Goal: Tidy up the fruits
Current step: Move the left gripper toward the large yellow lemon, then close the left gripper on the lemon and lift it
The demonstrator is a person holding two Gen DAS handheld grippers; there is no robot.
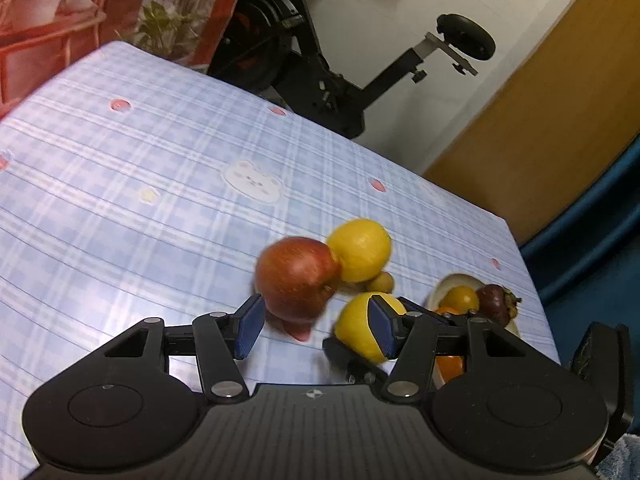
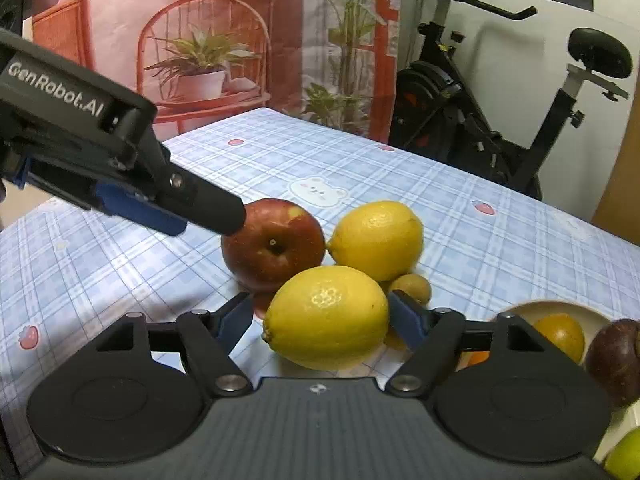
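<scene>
1. The left gripper (image 1: 316, 326) tilts down toward the checked tablecloth (image 1: 140, 220); its jaws stand apart and grip nothing, with the red apple (image 1: 298, 278) just ahead of its left pad.
2. The right gripper (image 2: 320, 320) also points downward, its jaws either side of the near lemon (image 2: 326, 318). The right pad sits at the lemon's skin, the left one shows a sliver of gap, so a firm grasp cannot be told.
3. A second lemon (image 2: 378, 238) touches the apple; a small yellowish fruit (image 2: 412, 286) sits beside them.
4. A cream bowl (image 2: 560, 308) at the right holds an orange fruit (image 2: 560, 334); a mangosteen (image 2: 614, 360) rests at its edge.
</scene>
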